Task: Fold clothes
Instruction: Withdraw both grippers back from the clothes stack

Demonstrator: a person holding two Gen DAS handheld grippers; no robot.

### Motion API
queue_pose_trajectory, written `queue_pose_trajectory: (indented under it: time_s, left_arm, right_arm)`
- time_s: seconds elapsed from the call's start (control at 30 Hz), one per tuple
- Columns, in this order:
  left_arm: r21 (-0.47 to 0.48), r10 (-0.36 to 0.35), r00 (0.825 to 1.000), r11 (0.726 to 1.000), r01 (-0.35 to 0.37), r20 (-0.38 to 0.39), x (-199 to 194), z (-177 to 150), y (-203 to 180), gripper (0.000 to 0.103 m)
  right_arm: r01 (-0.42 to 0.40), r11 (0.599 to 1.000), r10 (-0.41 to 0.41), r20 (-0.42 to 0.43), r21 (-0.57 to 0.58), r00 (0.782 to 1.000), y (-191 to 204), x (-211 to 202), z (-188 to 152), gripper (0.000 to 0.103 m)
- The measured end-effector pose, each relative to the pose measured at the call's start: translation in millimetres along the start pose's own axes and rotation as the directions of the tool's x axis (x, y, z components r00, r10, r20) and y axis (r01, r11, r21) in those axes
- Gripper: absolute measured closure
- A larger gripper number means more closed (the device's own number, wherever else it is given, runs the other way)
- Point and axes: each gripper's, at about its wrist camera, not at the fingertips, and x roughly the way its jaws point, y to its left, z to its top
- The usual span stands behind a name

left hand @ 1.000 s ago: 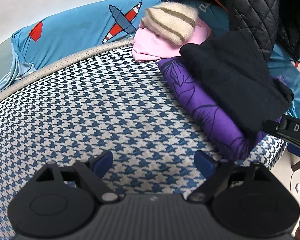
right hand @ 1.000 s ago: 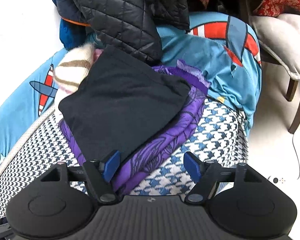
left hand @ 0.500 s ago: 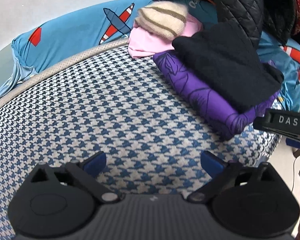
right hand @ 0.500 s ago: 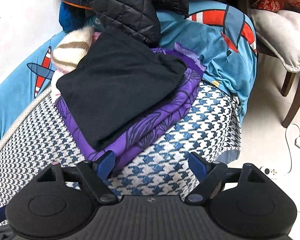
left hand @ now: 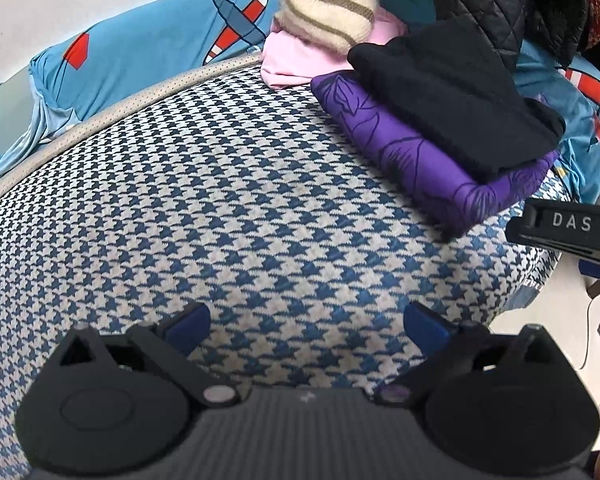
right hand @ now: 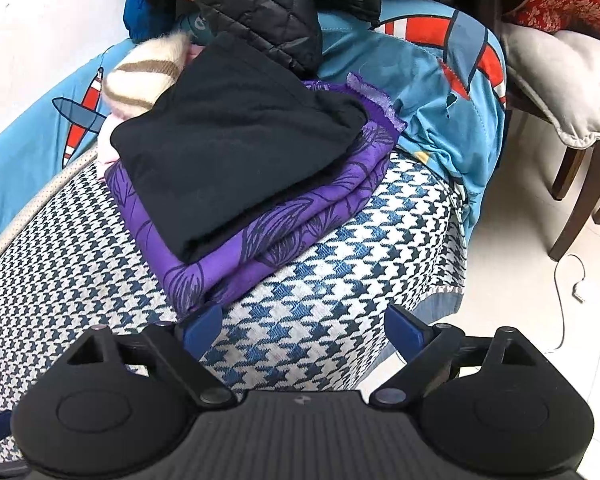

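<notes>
A folded black garment [left hand: 452, 92] [right hand: 236, 148] lies on a folded purple patterned one [left hand: 412, 160] [right hand: 284, 240] at the right end of the houndstooth surface [left hand: 220, 208] [right hand: 340, 264]. Behind them sit a pink folded piece [left hand: 296, 60] and a cream striped knit [left hand: 328, 16] [right hand: 144, 76]. My left gripper [left hand: 306, 322] stands open over bare houndstooth, nothing between its fingers. My right gripper [right hand: 302, 324] is just in front of the purple garment's corner; its jaws are opening and hold nothing. Its body [left hand: 568, 228] shows at the right of the left wrist view.
A blue airplane-print sheet [left hand: 148, 44] [right hand: 440, 92] lies behind the houndstooth surface. A black quilted jacket [right hand: 260, 4] hangs over the pile. Wooden chair legs [right hand: 572, 200], a cushion [right hand: 560, 80] and a white cable [right hand: 576, 280] are on the pale floor to the right.
Both grippers have opened wider. The right gripper has drawn back from the purple garment, whose edge no longer lies between its fingers. The left gripper has shifted a little across the houndstooth.
</notes>
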Motion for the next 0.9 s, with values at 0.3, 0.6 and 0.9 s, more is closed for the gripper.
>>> queue_pose_trajectory:
  time_s: [0.3, 0.6, 0.9]
  left_arm:
    - [-0.006, -0.001, 1.0, 1.0, 0.001, 0.005, -5.1, -5.4, 2.0, 0.0]
    - [0.001, -0.011, 1.0, 1.0, 0.01, 0.03, -13.1, -1.4, -1.9, 0.0]
    - [0.009, -0.014, 1.0, 1.0, 0.014, 0.013, -10.1, -2.5, -10.3, 0.0]
  right_arm:
    - [0.014, 1.0, -0.014, -0.01, -0.017, 1.0, 2.8, -2.5, -3.4, 0.015]
    - [0.023, 1.0, -0.023, -0.002, -0.017, 1.0, -0.7, -6.3, -2.5, 0.015]
    - [0.038, 0.999, -0.038, -0.011, -0.024, 0.999, -8.1, -6.5, -3.4, 0.015]
